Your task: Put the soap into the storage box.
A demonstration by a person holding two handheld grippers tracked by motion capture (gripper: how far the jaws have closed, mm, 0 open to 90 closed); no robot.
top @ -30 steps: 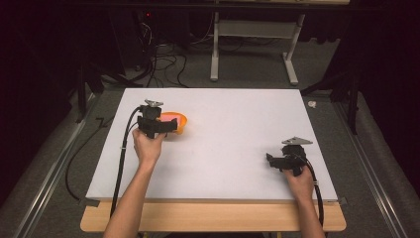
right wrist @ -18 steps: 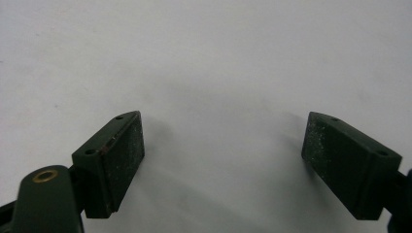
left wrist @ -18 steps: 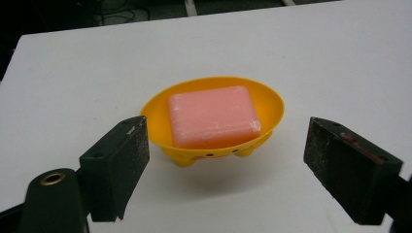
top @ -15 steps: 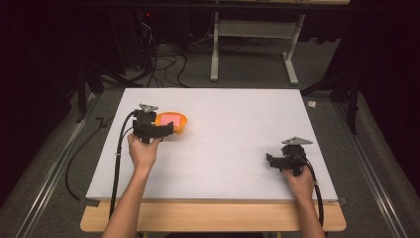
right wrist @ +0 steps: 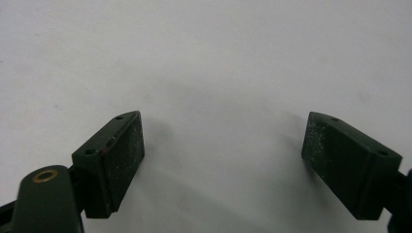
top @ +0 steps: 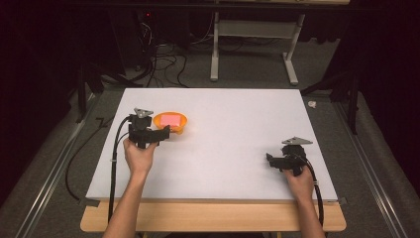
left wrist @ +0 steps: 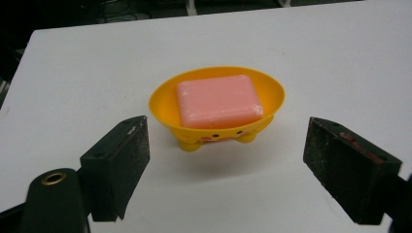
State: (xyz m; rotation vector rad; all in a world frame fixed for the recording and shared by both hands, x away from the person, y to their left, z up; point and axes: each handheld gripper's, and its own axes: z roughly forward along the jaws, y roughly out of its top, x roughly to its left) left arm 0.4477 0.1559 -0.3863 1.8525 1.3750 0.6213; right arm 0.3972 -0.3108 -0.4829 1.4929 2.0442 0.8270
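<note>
An orange-yellow soap dish [top: 171, 124] with little feet stands on the left part of the white table [top: 233, 129]. A pink bar of soap [top: 171, 119] lies in it. My left gripper [top: 162, 133] sits just near-left of the dish, open, its jaws apart from the dish. In the left gripper view the dish [left wrist: 217, 114] and soap [left wrist: 218, 101] lie ahead of the open left gripper [left wrist: 226, 167], between the lines of its jaws. My right gripper [top: 271, 159] rests low at the table's near right, open over bare table [right wrist: 223, 58] with nothing between its jaws.
The table's near wooden edge [top: 213, 223] runs below both forearms. Cables [top: 116, 158] trail from the left gripper off the left side. Beyond the far edge stand a desk frame [top: 252, 44] and floor cables.
My left gripper has drawn back from the dish toward the near left, uncovering the soap. The right gripper has stayed where it was.
</note>
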